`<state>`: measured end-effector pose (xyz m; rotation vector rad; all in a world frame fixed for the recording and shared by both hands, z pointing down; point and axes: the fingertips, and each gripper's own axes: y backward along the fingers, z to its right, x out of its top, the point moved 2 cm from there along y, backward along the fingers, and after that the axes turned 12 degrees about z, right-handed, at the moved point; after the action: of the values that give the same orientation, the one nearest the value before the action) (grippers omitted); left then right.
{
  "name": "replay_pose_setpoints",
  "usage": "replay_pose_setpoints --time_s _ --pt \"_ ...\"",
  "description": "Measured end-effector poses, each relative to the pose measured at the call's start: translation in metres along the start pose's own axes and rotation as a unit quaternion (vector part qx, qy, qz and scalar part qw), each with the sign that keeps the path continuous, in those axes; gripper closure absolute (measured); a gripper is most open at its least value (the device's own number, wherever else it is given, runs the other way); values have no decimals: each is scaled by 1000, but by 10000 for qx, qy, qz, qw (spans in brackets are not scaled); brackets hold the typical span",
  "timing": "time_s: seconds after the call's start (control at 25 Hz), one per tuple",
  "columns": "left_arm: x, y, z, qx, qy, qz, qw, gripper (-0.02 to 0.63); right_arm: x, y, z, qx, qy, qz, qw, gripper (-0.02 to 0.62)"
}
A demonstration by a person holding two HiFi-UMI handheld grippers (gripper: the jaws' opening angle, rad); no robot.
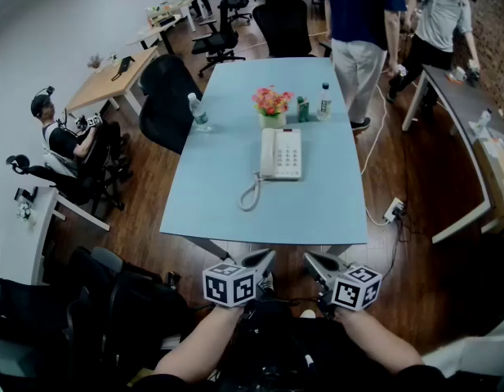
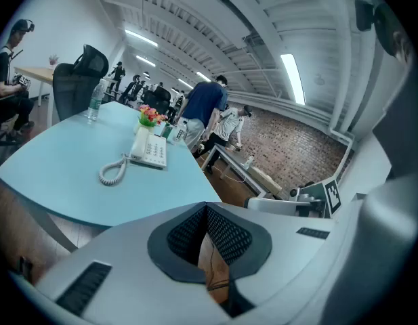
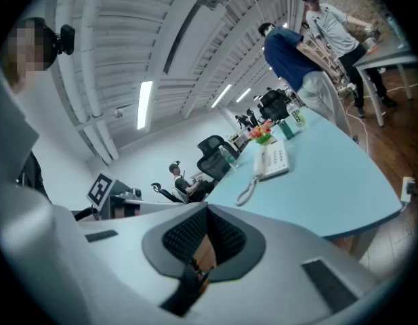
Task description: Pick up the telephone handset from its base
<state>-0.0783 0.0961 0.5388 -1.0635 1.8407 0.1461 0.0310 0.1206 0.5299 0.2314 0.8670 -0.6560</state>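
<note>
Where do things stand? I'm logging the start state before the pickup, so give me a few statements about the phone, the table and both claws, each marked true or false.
1. The handset lies on the telephone base. True.
2. The left claw is closed on the handset. False: it is shut on nothing and hangs short of the table's near edge.
3. A pot of flowers stands just beyond the telephone base. True.
4. The right claw rests open on the table. False: it is shut, empty, and also short of the near edge.
5. A water bottle stands near the table's left edge. True.
</note>
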Motion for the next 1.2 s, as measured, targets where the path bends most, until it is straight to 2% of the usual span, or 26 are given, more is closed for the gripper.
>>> replay_pose_setpoints --time_s 0.4,0.68,0.88,1.04,1.2 --pt "61 -36 -69 9 -213 -108 9997 606 26 -90 25 -114 19 130 9998 578" --pt "125 -77 -109 -416 -287 -108 9987 606 76 -156 39 -510 316 389 9974 578" --pt "149 -103 -138 -677 -460 -217 9964 606 96 -185 53 -818 575 680 9927 578" --pt "163 -124 -153 -668 -476 -242 9963 606 106 -196 67 -1013 578 684 9908 578" --pt "181 -145 -158 -660 -547 -126 9962 606 129 -205 76 -1017 695 716 9898 578"
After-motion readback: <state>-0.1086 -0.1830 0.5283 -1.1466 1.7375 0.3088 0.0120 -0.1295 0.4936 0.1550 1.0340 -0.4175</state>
